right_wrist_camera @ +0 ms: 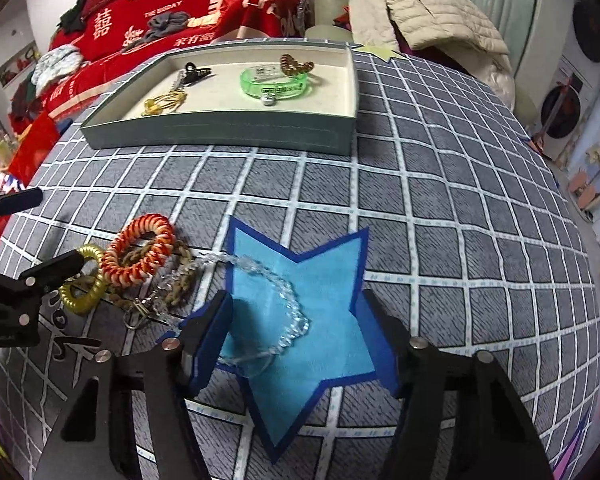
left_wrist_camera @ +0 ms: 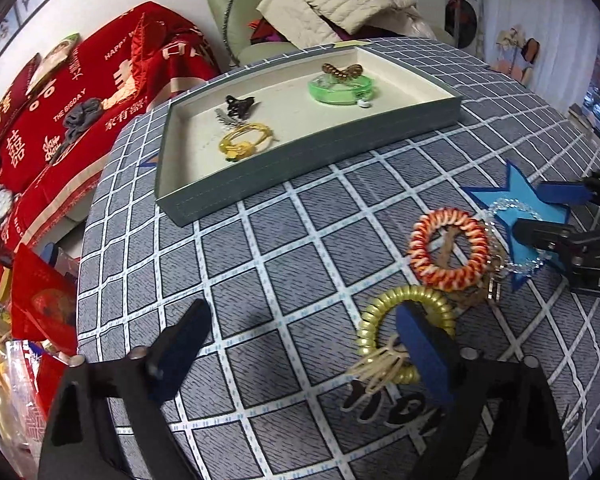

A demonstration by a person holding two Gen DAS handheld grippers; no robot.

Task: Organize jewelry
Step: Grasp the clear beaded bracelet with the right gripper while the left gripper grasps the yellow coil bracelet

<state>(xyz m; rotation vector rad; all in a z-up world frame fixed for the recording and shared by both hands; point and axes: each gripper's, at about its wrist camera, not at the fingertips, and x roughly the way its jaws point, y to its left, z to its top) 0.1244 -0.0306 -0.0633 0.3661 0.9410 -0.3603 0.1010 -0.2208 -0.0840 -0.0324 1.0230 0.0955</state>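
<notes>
A grey tray (left_wrist_camera: 300, 160) (right_wrist_camera: 220, 130) with a cream floor stands at the far side of the checked table. It holds a green bangle (left_wrist_camera: 342, 90) (right_wrist_camera: 276, 82), a brown coil tie (left_wrist_camera: 341, 70), a black clip (left_wrist_camera: 240, 105) and a yellow cord bracelet (left_wrist_camera: 246, 141). Near me lie a red-and-white coil ring (left_wrist_camera: 448, 250) (right_wrist_camera: 140, 250), a gold coil ring (left_wrist_camera: 404, 332) (right_wrist_camera: 82, 286) and a clear bead bracelet (right_wrist_camera: 284, 308) on a blue star (right_wrist_camera: 312, 320). My left gripper (left_wrist_camera: 300, 360) is open, its right finger over the gold ring. My right gripper (right_wrist_camera: 300, 340) is open, astride the bead bracelet.
A beige braided band (right_wrist_camera: 180, 280) and a metal clasp (right_wrist_camera: 138, 314) lie beside the coil rings. A red blanket (left_wrist_camera: 80, 92) and a beige jacket (left_wrist_camera: 340, 0) lie beyond the table. Red packets (left_wrist_camera: 40, 300) sit past the left edge.
</notes>
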